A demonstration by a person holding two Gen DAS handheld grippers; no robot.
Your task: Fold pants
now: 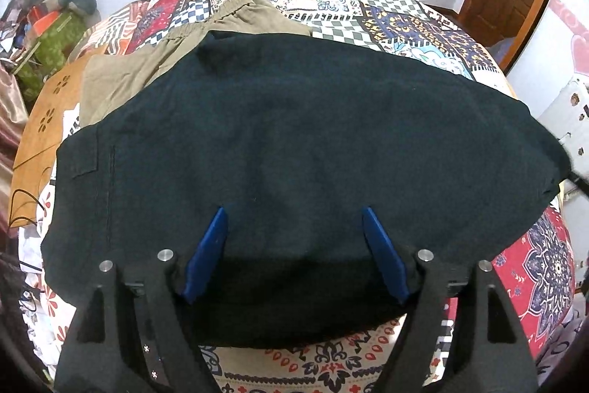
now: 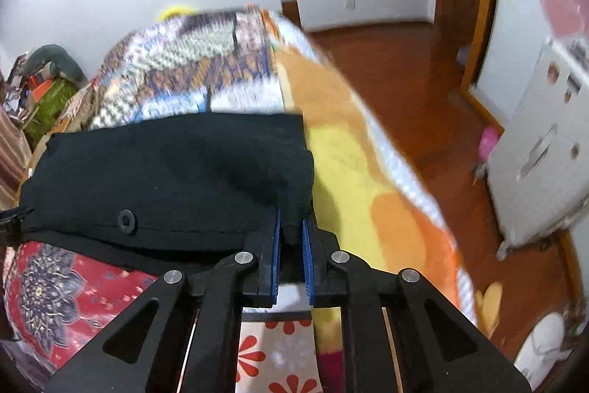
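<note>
The black pants (image 1: 294, 153) lie folded on the bed (image 1: 368, 6), their near edge at six o'clock. The right claw (image 2: 292, 238) is clamped on their corner, while the left claw (image 1: 294, 220) stands apart over the cloth. Mid-fold, I judge: next the left must pinch that edge.

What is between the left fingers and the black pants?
Nothing visible. The left gripper is open, its blue fingers spread right over the black pants with only bare cloth between them. The tan pants lie beyond, partly under the far edge, out of the way.
</note>
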